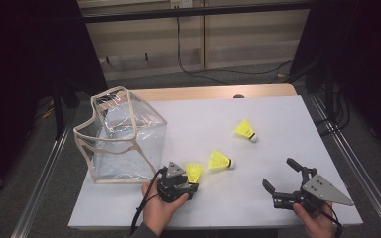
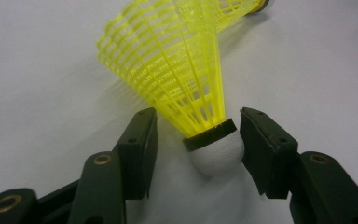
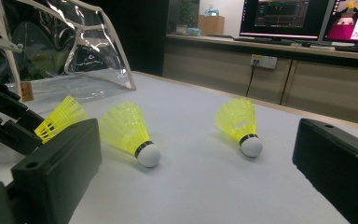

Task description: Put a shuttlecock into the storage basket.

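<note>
Lying between the left gripper's (image 2: 193, 135) jaws, the nearest yellow shuttlecock (image 2: 182, 70) has its white cork touching one pad, with a gap at the other — jaws half-closed, not yet clamped. A second shuttlecock (image 1: 220, 160) sits just beyond the tips, a third (image 1: 244, 130) farther off. Clear bag (image 1: 121, 134) stands beside this gripper. Right gripper (image 1: 282, 179) — jaws wide, holding nothing, well apart.
</note>
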The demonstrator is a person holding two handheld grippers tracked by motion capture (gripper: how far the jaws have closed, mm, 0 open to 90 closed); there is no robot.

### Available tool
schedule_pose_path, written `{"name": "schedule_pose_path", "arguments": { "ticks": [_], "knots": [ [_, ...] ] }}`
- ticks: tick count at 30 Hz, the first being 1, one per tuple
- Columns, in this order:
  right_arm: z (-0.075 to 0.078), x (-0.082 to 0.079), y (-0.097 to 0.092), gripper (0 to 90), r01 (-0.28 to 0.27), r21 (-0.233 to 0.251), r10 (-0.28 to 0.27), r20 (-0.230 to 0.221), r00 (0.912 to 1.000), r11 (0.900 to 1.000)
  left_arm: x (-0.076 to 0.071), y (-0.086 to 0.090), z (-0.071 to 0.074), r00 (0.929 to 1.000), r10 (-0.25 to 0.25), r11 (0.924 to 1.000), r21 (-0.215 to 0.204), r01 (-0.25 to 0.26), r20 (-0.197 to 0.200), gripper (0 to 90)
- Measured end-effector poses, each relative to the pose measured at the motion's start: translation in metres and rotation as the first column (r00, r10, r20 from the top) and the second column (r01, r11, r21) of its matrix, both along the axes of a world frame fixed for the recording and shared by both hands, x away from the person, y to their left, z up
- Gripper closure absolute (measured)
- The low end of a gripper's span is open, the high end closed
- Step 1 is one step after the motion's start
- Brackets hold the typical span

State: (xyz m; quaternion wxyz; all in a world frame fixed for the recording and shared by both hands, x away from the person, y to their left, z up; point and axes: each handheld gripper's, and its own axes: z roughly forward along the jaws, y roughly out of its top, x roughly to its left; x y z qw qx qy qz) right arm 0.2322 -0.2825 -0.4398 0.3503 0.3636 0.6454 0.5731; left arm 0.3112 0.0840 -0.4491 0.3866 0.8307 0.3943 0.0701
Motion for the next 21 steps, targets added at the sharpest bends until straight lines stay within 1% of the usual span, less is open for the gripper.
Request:
{"name": "schedule_pose_path", "arguments": {
  "ticks": [1, 2, 3, 5, 6, 7, 8, 12, 13, 15, 21],
  "knots": [
    [-0.0001, -0.0001, 0.0002, 0.9, 0.000, 0.002, 0.000, -0.002, 1.0000, 1.0000, 0.0001, 0.0008, 0.0008, 0.9999, 0.007, 0.9999, 0.010, -0.007, -0.009, 49.6],
    [-0.0001, 0.0000, 0.0002, 0.9, 0.000, 0.001, 0.000, -0.001, 1.0000, 1.0000, -0.0001, 0.0009, 0.0003, 0.9998, 0.018, 0.9998, -0.005, -0.018, -0.011, 51.6],
    [-0.0001, 0.0000, 0.0003, 0.9, 0.000, 0.001, 0.000, -0.002, 1.0000, 1.0000, -0.0004, 0.0016, 0.0005, 0.9993, 0.033, 0.9994, -0.010, -0.034, -0.018, 53.4],
    [-0.0002, 0.0000, 0.0003, 0.9, 0.001, 0.000, -0.001, -0.001, 1.0000, 1.0000, -0.0001, 0.0023, 0.0004, 0.9989, 0.044, 0.9989, -0.013, -0.044, -0.019, 58.2],
    [-0.0002, 0.0000, 0.0003, 0.9, 0.000, 0.000, 0.000, -0.001, 1.0000, 1.0000, 0.0003, 0.0034, 0.0008, 0.9987, 0.044, 0.9990, -0.012, -0.044, -0.026, 59.6],
    [-0.0003, 0.0001, 0.0003, 0.9, -0.002, -0.001, 0.002, -0.001, 1.0000, 1.0000, 0.0000, 0.0033, 0.0008, 0.9974, 0.064, 0.9977, -0.020, -0.064, -0.034, 61.3],
    [-0.0003, 0.0001, 0.0004, 0.9, 0.000, -0.001, 0.000, -0.002, 1.0000, 1.0000, 0.0000, 0.0036, 0.0006, 0.9972, 0.065, 0.9976, -0.023, -0.065, -0.037, 62.7],
    [-0.0003, 0.0001, 0.0003, 0.9, 0.000, -0.001, 0.000, -0.001, 1.0000, 1.0000, -0.0003, 0.0027, 0.0011, 0.9969, 0.071, 0.9974, -0.014, -0.071, -0.035, 63.5],
    [-0.0003, 0.0001, 0.0003, 0.9, 0.000, 0.000, 0.000, -0.001, 1.0000, 1.0000, -0.0005, 0.0028, 0.0015, 0.9969, 0.067, 0.9976, -0.014, -0.068, -0.041, 63.6],
    [-0.0002, -0.0001, 0.0002, 0.9, 0.001, 0.001, -0.001, -0.001, 1.0000, 1.0000, -0.0005, 0.0025, 0.0011, 0.9965, 0.075, 0.9970, -0.016, -0.076, -0.037, 63.9],
    [0.0000, 0.0000, -0.0004, 0.9, 0.001, -0.001, -0.001, 0.004, 1.0000, 1.0000, 0.0004, 0.0048, 0.0019, 0.9951, 0.082, 0.9962, -0.023, -0.083, -0.055, 64.5]
  ]
}}
